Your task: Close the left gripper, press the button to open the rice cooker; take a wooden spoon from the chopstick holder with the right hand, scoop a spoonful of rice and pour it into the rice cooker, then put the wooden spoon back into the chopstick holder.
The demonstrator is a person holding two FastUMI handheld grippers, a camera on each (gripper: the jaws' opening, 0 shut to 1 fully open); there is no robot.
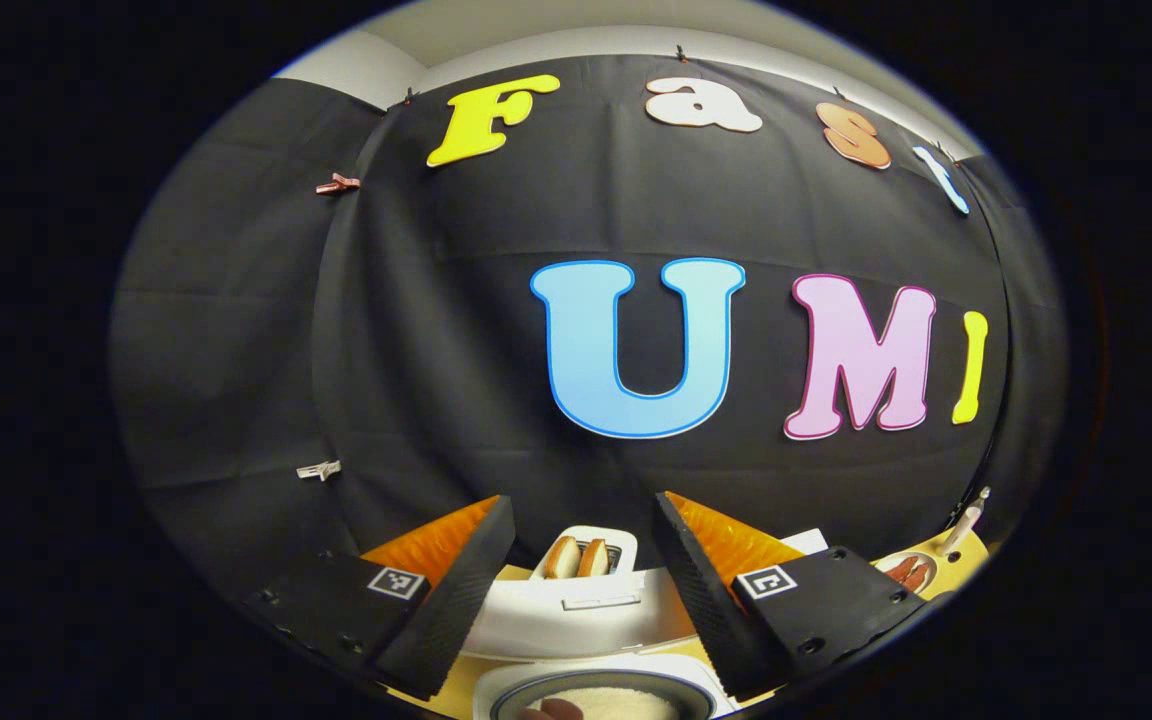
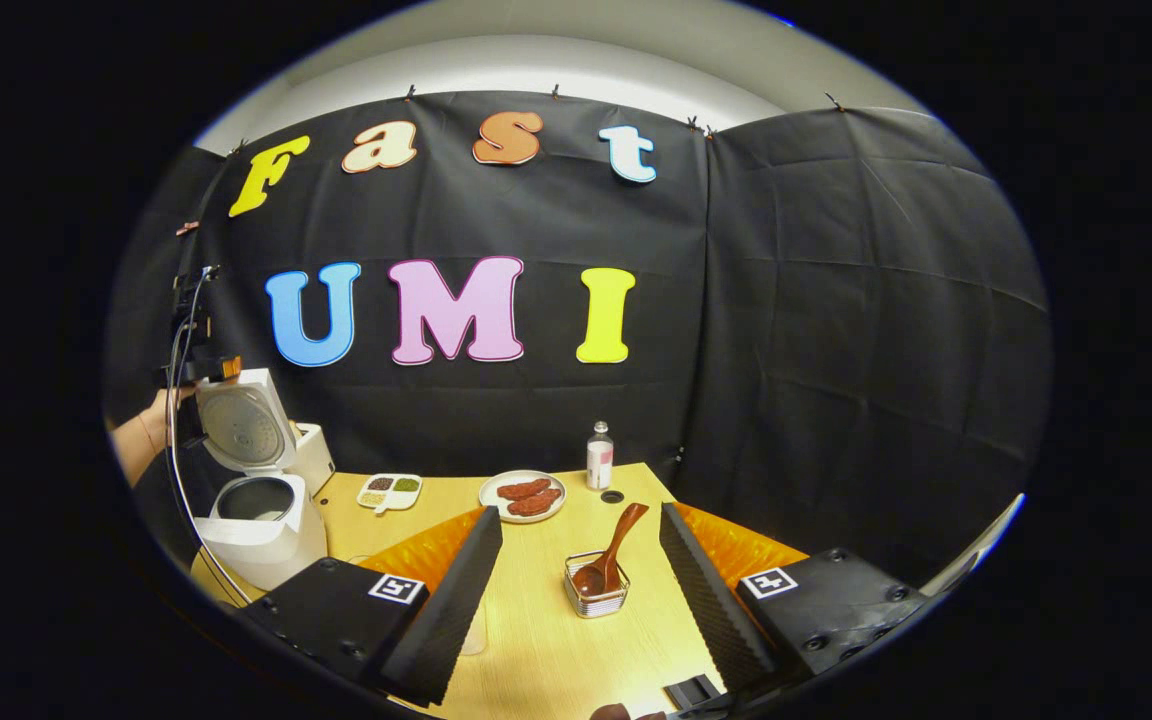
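Staged recording booth, not a real kitchen: black cloth wall (image 2: 836, 300) clipped up behind a small wooden desk (image 2: 546, 640) set with rice cooker (image 2: 256, 520), plate of food (image 2: 523, 496), bottle (image 2: 599, 456).

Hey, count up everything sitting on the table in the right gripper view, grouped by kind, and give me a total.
Rice cooker, lid open: 1
Toaster: 1
Divided dish: 1
Plate with reddish food: 1
Bottle: 1
Chopstick holder: 1
Wooden spoon in the holder: 1
Total: 7
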